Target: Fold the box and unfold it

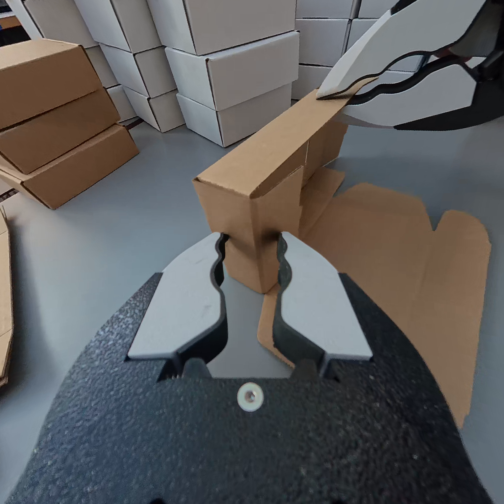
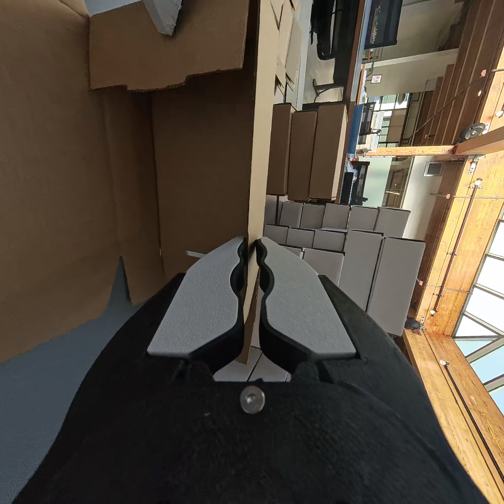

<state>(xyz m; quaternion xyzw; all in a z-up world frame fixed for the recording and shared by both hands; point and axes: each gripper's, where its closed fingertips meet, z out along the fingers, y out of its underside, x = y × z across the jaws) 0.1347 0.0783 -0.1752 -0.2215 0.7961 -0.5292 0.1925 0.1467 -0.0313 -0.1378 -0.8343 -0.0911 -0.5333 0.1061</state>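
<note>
- The left claw is partly spread, its 2 grey fingers straddling the near corner of the brown corrugated cardboard box; the tips sit against the 2 faces that meet at that corner.
- The right claw is nearly closed, pinching the thin edge of the box's raised wall panel between its fingertips. In the left wrist view the same claw comes in from the upper right and grips the far end of that folded wall's top edge.
- The box is half-formed: 1 long wall stands upright on the plain grey counter, while the rest of the sheet lies flat to the right, with notched flaps at its far edge.
- Behind the box, white cardboard cartons are stacked several high; too many overlap for an exact count.
- At the left, 3 closed brown cardboard cartons lie stacked 1 on another.
- More flat brown cardboard shows at the left margin.
- The right wrist view, turned sideways, shows a room with wood-panelled walls and large windows.
</note>
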